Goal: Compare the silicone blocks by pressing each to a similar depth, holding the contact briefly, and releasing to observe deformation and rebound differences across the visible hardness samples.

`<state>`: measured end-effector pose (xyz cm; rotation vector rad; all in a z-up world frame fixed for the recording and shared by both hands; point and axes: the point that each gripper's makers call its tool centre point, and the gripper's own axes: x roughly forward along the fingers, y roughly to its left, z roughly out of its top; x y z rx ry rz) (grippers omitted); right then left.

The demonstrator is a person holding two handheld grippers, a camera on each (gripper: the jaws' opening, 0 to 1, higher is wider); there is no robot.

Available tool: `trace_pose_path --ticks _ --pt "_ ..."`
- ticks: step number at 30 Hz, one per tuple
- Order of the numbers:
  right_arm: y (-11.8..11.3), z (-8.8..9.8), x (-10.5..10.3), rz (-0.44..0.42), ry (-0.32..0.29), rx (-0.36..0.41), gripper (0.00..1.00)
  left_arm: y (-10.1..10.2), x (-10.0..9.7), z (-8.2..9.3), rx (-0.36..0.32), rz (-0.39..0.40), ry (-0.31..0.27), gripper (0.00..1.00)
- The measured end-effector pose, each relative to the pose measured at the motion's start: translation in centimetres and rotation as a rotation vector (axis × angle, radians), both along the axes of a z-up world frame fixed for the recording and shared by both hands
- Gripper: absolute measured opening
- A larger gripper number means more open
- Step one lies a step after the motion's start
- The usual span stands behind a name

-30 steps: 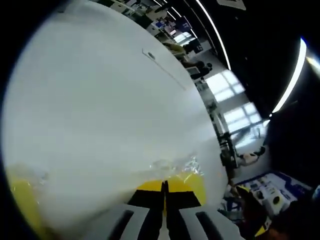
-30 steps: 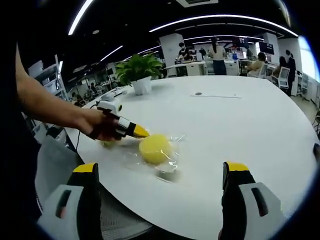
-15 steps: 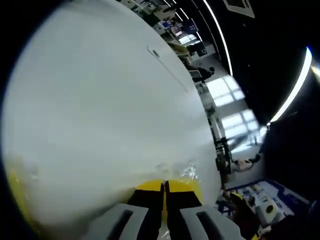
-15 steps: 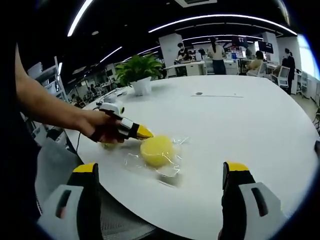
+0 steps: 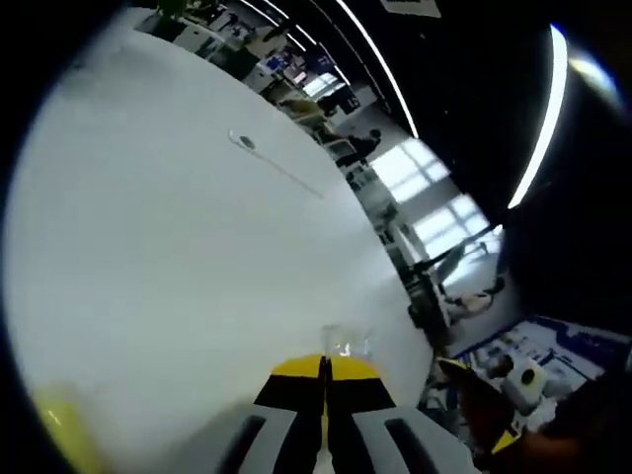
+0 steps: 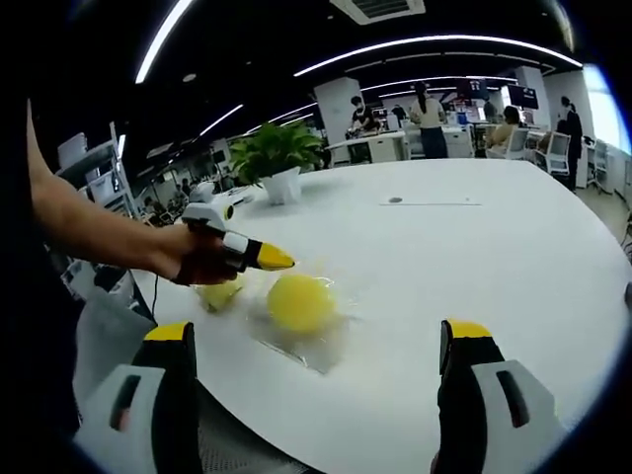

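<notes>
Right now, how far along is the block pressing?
Nothing shows as finished. In hand: the shut left gripper sits raised just beside the round yellow block, which lies on clear wrap and looks undented. A smaller yellow block lies under the hand, untouched. The right gripper waits open. Left: pressing, holding and releasing on both.

small yellow silicone block [image 6: 219, 293] half hidden behind hand [image 6: 197, 265] | yellow blur [image 5: 61, 427] by white table [image 5: 178, 257] edge, can't tell

Left claw [image 6: 281, 262] now off block [image 6: 299, 302].
</notes>
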<state>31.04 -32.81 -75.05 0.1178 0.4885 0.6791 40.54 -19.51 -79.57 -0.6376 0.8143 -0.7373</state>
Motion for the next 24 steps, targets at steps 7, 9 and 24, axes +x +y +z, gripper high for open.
trace_pose_path --ticks 7,9,24 --pt "0.3 0.7 0.2 0.022 -0.013 -0.005 0.96 -0.4 -0.1 4.2 0.053 -0.044 -0.167 0.0" --pt "0.4 1.3 0.2 0.028 -0.025 -0.005 0.96 -0.8 -0.5 5.8 0.071 -0.073 -0.231 0.0" --pt "1.0 3.5 0.6 0.073 -0.11 0.027 0.95 -1.0 -1.8 11.8 0.123 -0.147 -0.399 0.0"
